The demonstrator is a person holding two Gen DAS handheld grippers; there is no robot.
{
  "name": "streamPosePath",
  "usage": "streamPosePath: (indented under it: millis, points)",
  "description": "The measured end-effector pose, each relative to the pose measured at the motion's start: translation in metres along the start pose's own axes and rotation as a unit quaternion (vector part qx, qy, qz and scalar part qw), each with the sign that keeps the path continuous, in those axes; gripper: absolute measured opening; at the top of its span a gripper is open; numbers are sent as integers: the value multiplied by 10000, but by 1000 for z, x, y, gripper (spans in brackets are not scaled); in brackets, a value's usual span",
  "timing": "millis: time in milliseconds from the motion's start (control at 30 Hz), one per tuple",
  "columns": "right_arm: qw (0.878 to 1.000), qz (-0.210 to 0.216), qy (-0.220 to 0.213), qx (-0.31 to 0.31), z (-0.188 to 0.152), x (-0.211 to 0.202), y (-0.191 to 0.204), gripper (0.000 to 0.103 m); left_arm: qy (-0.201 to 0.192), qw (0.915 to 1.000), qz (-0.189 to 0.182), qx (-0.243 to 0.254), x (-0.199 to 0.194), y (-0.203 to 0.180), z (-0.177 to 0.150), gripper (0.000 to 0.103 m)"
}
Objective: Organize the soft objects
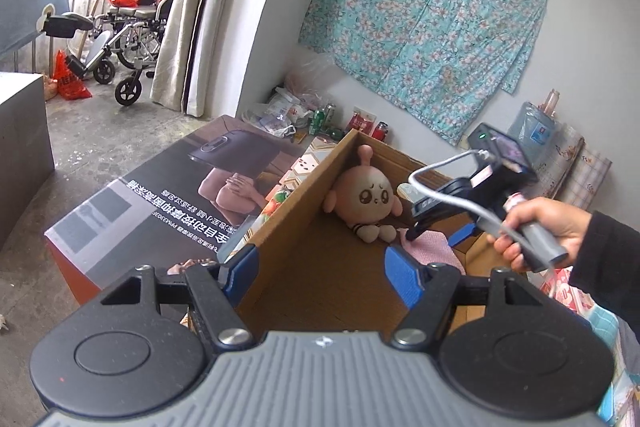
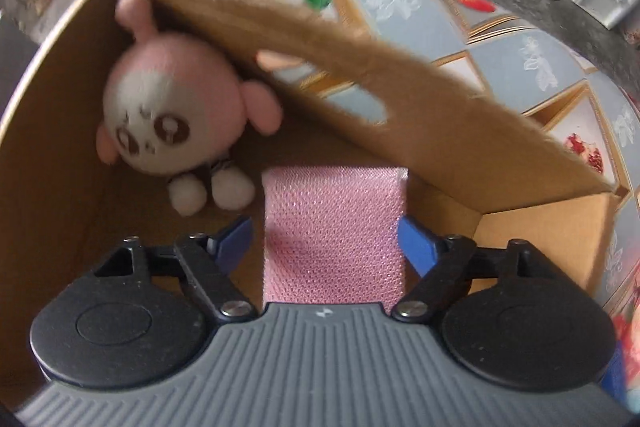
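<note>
- Step in hand, as I judge it: the release. The right gripper (image 2: 324,241) points down into the cardboard box (image 2: 60,187), its claw spread wide with the pink mesh sponge (image 2: 334,227) lying between the 2 blue fingers (image 2: 416,241). The pads do not appear to press on it, so the sponge looks let go and resting on the box floor.
- The left gripper (image 1: 318,273) hangs at the box's near edge with its claw spread and nothing between the fingers. The box wall (image 1: 296,211) runs away from just ahead of its left finger.
- Seen from the left wrist, a hand (image 1: 540,231) holds the right gripper (image 1: 440,233) ahead and to the right of the left claw, tips down over the sponge (image 1: 430,247).
- Box contents: 2 soft things. The pink plush doll (image 2: 176,115) sits in the corner ahead and to the left of the right claw, leaning on the walls, its feet just beside the sponge's far-left corner. The sponge lies flat, directly under the right claw.
- The box's far wall (image 2: 400,99), with its oval handle hole, slants ahead and to the right of the right claw.
- Next move, in my view: lift the right claw straight up and clear without catching the mesh, then look for any further soft thing. None is plainly identifiable outside the box here.
</note>
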State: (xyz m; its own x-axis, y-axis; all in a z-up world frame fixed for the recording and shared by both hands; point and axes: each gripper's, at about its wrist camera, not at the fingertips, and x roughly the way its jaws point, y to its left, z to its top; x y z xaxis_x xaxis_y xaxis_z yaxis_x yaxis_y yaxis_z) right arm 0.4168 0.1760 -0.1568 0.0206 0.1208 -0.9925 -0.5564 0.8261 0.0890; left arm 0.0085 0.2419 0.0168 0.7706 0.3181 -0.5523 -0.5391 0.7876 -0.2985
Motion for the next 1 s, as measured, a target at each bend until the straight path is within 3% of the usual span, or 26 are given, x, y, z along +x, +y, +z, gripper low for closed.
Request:
streamPosePath:
  millis: [100, 167, 333, 500, 633, 800, 1000]
  points:
    - [9988, -276, 150, -383, 0, 6, 12, 86, -8, 10000, 17, -47, -2, 2, 1, 70]
    - [9984, -356, 158, -413, -2, 9, 15, 78, -17, 10000, 18, -76, -3, 2, 2, 70]
    - [9987, -419, -103, 277, -2, 2, 10, 76, -15, 10000, -34, -76, -5, -1, 1, 70]
    - [9916, -362, -306, 1207, -3, -2, 12, 79, 7, 10000, -67, -68, -6, -4, -1, 70]
    - [9894, -419, -342, 1347, -2, -4, 29, 80, 10, 10000, -50, -70, -7, -4, -1, 70]
    - [9874, -241, -348, 1527, -9, -8, 35, 83, -12, 10000, -43, -84, -10, -3, 0, 70]
    - [9780, 391, -456, 2000, -10, -6, 8, 89, -12, 10000, -49, -84, -11, -3, 0, 71]
